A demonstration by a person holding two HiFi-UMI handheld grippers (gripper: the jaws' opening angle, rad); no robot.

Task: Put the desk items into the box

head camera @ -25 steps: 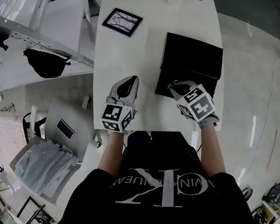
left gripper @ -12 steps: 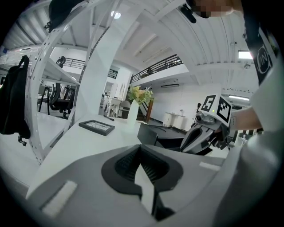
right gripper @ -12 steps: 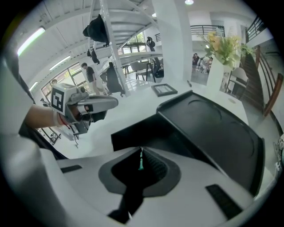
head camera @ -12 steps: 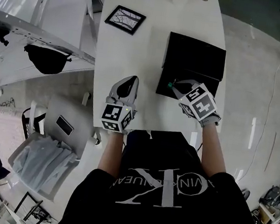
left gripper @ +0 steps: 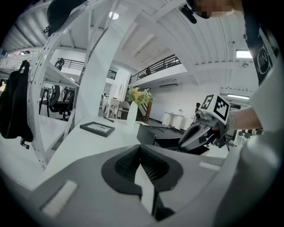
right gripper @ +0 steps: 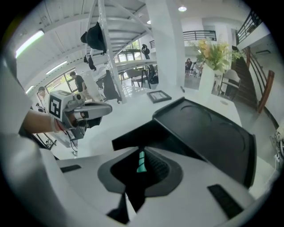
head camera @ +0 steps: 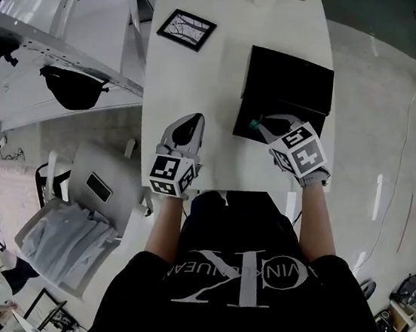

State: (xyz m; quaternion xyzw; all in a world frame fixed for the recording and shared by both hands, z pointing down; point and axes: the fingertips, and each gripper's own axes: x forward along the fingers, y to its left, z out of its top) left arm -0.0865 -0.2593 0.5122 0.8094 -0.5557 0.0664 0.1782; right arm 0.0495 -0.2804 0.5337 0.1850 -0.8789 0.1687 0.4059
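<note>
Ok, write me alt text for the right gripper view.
The right gripper pinches a small teal item between its closed jaws, at the near edge of an open black box on a white desk. The left gripper shows at left, with a picture frame and a vase of flowers farther back.

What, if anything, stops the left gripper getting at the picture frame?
Probably nothing, so likely yes: only bare white desk lies between the left gripper and the picture frame, though its jaws are shut now.
</note>
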